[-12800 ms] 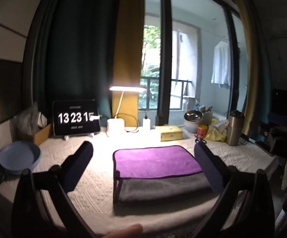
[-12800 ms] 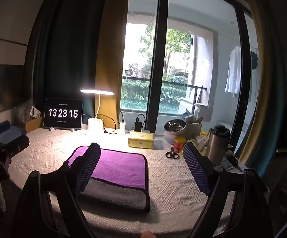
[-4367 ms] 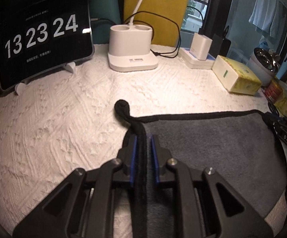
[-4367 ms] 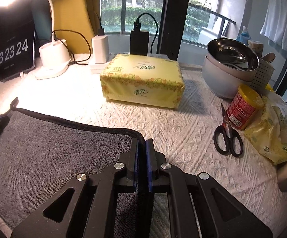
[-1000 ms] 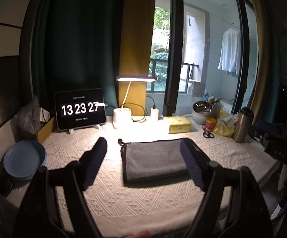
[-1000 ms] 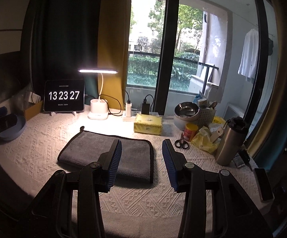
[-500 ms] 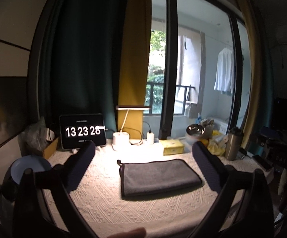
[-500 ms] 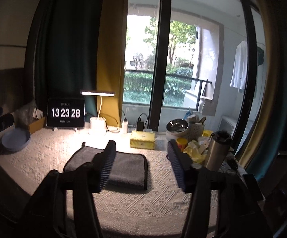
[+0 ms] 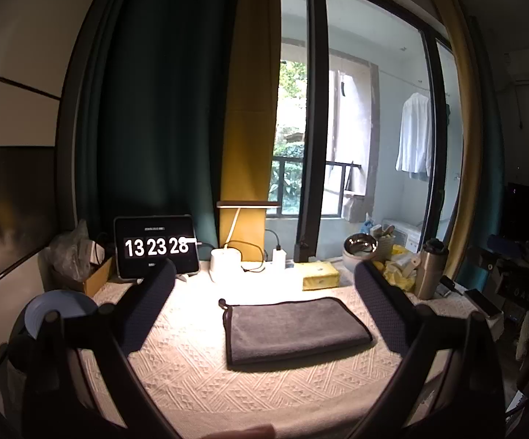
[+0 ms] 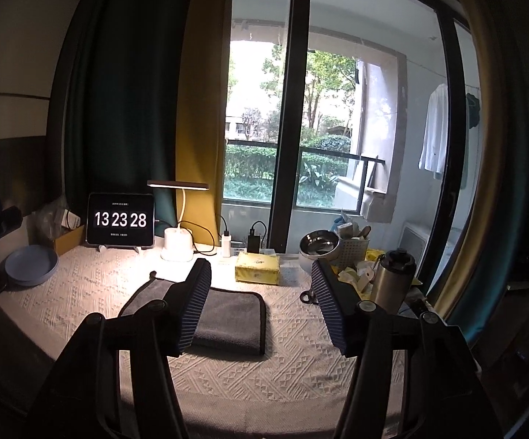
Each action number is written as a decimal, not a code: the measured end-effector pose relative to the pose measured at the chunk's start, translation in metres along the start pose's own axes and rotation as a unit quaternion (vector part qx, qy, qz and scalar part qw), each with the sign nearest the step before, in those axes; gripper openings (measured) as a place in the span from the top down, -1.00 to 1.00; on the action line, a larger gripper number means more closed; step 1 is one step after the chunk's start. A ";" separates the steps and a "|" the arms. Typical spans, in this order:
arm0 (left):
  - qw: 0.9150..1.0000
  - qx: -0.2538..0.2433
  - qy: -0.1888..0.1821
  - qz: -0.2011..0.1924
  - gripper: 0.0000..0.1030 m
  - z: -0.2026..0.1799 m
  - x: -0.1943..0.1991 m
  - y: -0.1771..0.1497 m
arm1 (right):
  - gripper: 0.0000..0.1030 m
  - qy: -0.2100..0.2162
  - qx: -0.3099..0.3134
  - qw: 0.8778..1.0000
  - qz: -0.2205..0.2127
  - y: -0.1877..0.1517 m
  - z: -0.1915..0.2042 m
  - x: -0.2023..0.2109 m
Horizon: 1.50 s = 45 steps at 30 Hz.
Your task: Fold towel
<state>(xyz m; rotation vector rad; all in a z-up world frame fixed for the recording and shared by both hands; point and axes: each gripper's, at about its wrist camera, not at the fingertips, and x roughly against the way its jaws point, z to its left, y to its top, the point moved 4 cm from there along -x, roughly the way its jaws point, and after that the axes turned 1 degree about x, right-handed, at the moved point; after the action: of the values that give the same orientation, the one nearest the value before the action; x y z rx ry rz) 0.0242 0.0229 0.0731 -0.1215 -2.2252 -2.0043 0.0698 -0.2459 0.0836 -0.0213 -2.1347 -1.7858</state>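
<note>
- Leftmost, well apart from the task's thing: round pale-blue plastic plate [image 9: 57,309] near the table edge, then black tablet clock on a stand [image 9: 155,246] behind it.
- Left claw [image 9: 260,298] raised well above the white knitted tablecloth [image 9: 198,373], jaws spread wide, nothing held.
- Between those fingers in the left wrist view: grey microfibre towel with black piping [image 9: 293,327], lying flat near the middle of the table as a neat folded rectangle, small hanging loop at its far left corner.
- Judged soft, light and limp; likely to sag and unfold if lifted from one point only, and thick enough at the doubled edge to need a wide bite.
- Best hold, by judgement: both near corners at the piped hem, one claw each, pinching all layers together; piping looks firmer and less slippery than the pile.
- Fold appears done or nearly so; any further fold would start from the short right edge.
- Right claw [image 10: 260,305] likewise high above the towel, jaws parted moderately, empty.
- Further right, clear of the work: yellow tissue box [image 10: 258,267], steel travel mug [image 10: 392,280].
</note>
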 end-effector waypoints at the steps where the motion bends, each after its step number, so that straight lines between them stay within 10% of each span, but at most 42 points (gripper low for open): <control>1: 1.000 0.001 0.000 0.001 -0.93 0.000 0.000 0.000 | -0.17 0.000 0.000 1.000 0.000 0.000 0.000 0.000; 45: 0.999 0.018 -0.007 0.029 -0.93 -0.003 -0.014 -0.011 | -0.17 0.011 0.004 1.000 0.015 -0.006 0.005 -0.013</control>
<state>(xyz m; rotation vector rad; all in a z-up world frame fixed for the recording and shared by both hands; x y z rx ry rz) 0.0363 0.0195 0.0602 -0.1937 -2.2377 -1.9394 0.0787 -0.2399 0.0733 -0.0329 -2.1163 -1.7516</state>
